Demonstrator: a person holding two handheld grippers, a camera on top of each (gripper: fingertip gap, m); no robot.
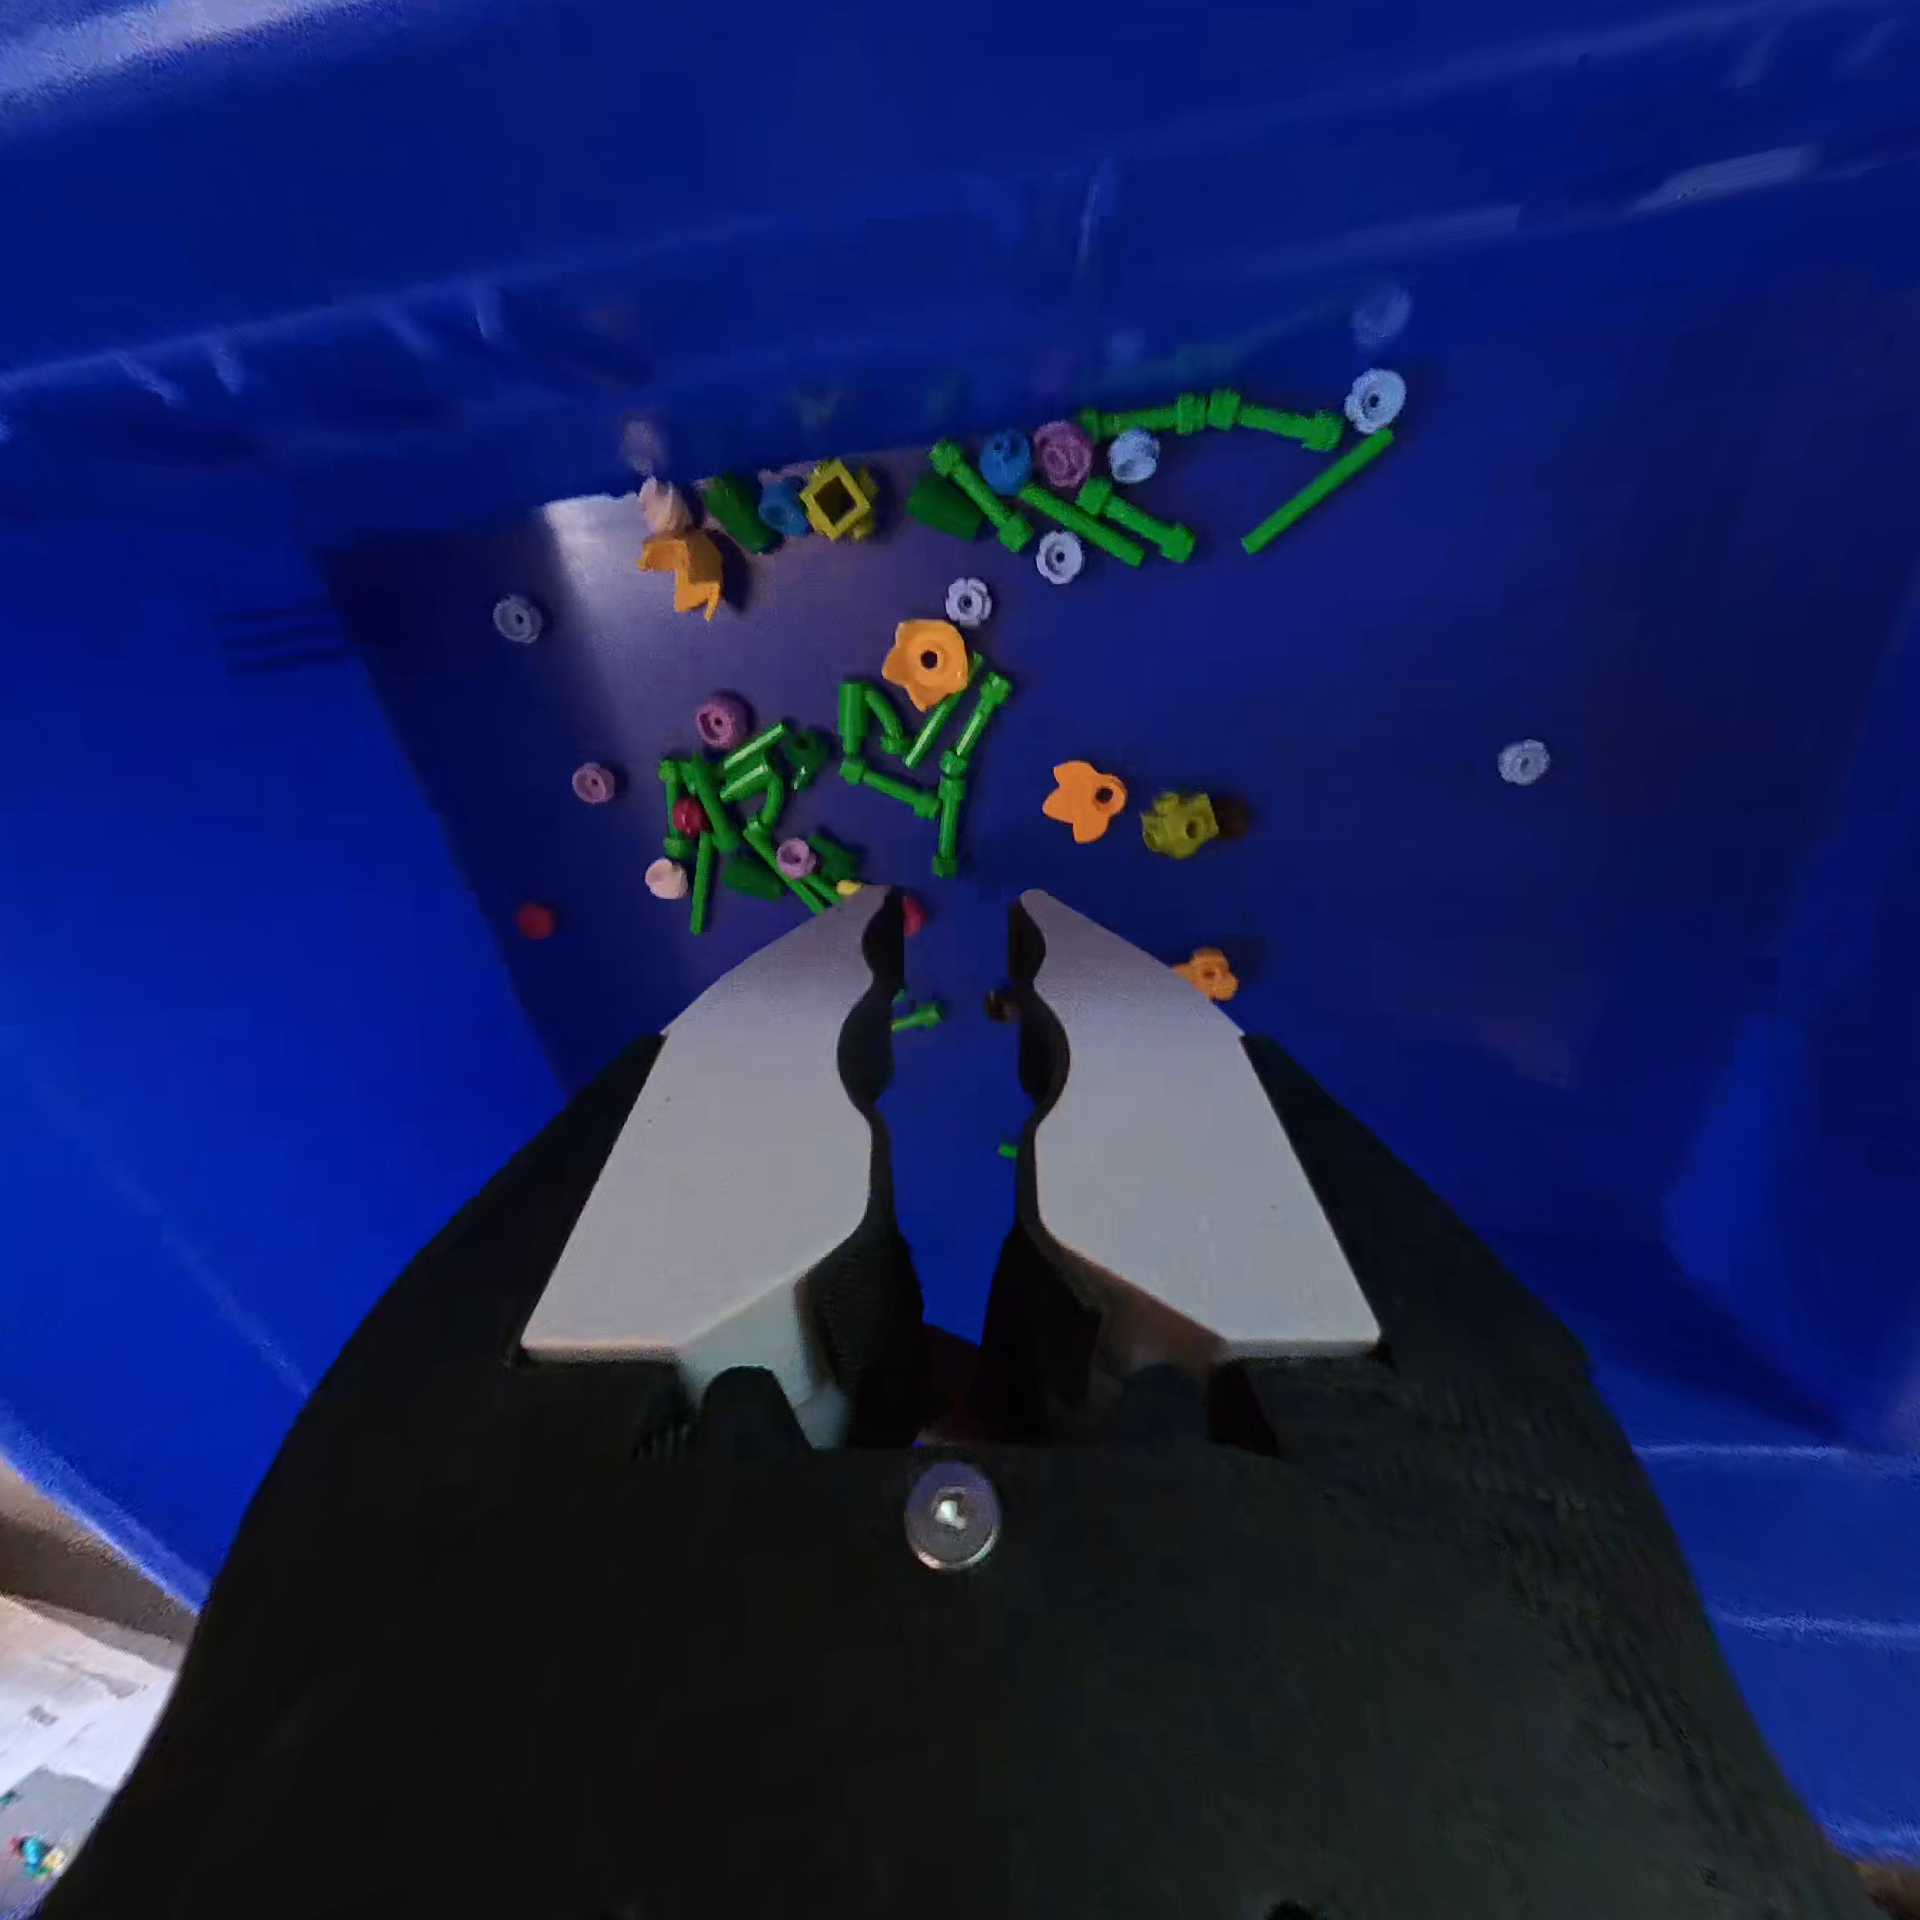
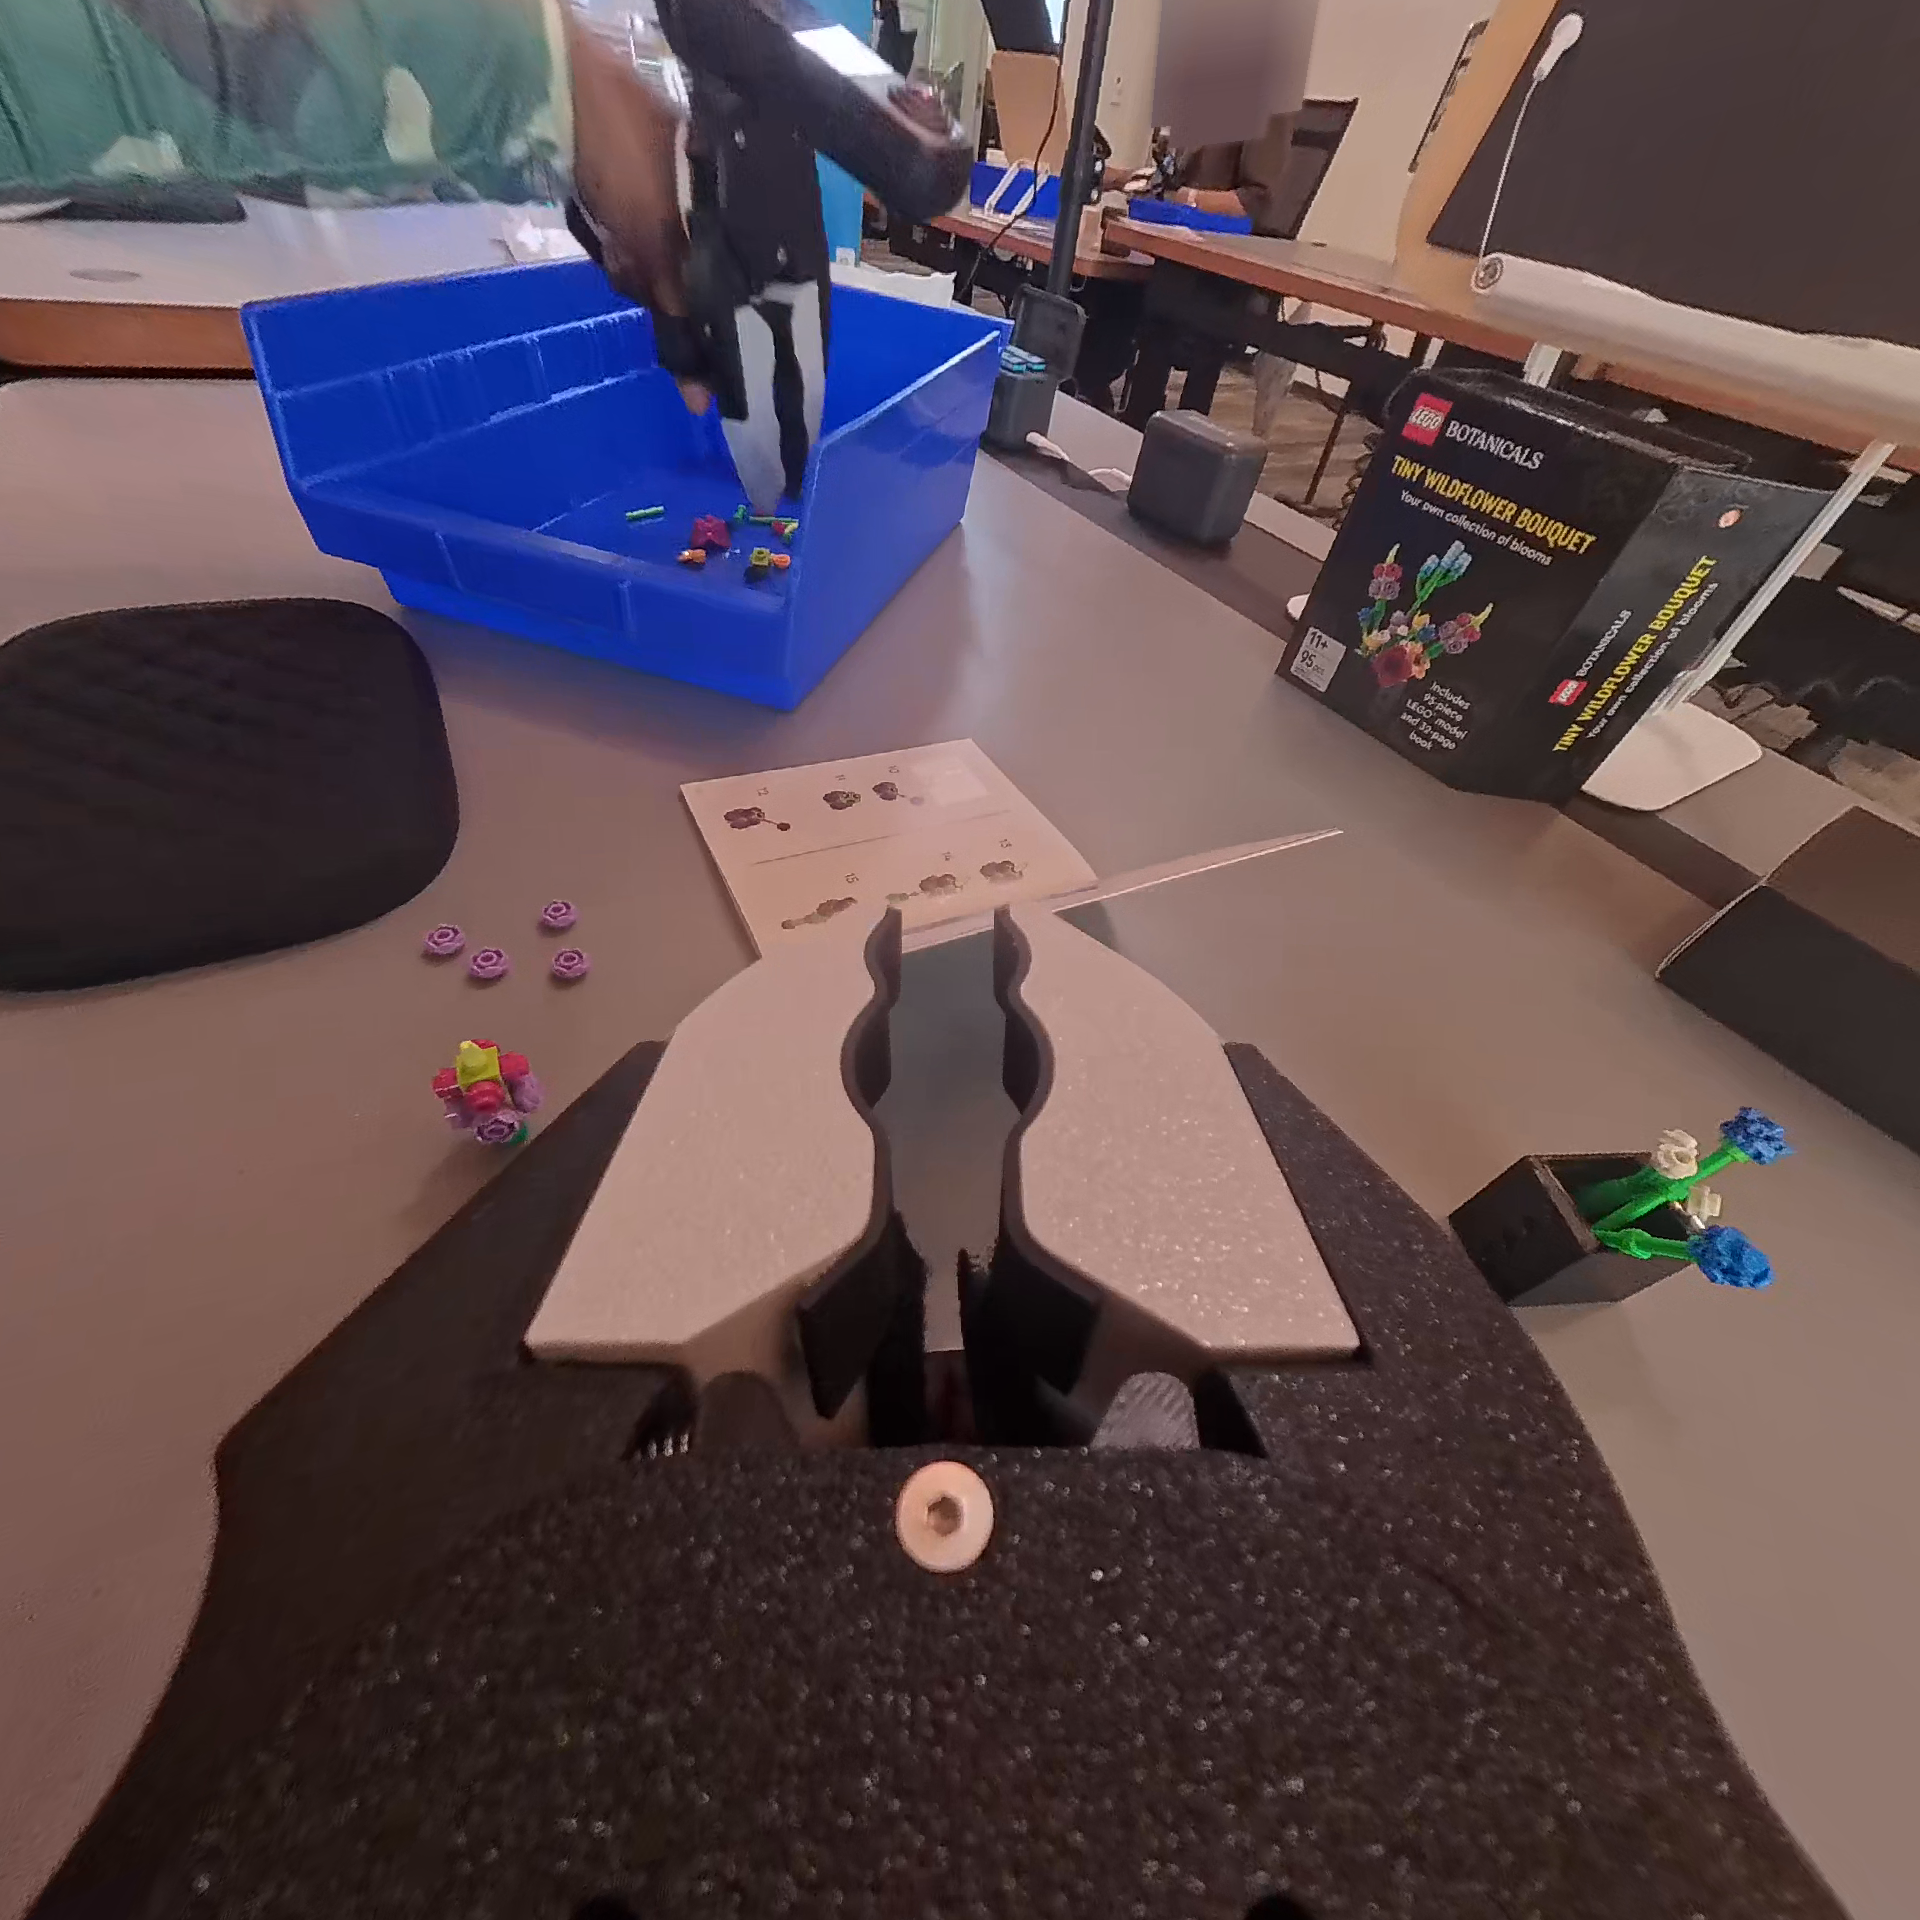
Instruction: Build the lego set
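We observe the left gripper [image 1: 956, 914] reaching down into the blue bin [image 2: 582, 623], jaws parted and empty, tips just above the bin floor. Loose lego pieces [image 1: 904, 748] lie scattered at frame centre: green stems, orange petals, lilac studs. In the right wrist view, the right gripper [image 2: 945, 920] hovers low over the grey table [image 2: 1195, 1039], jaws apart, nothing between them. Beyond its tips lies the open instruction booklet [image 2: 883, 831]. Four purple studs [image 2: 509, 940] sit at left, a partly built flower [image 2: 486, 1091] below them. A black holder with blue flowers [image 2: 1621, 1216] is at lower right; the set's box [image 2: 1496, 582] stands upper right.
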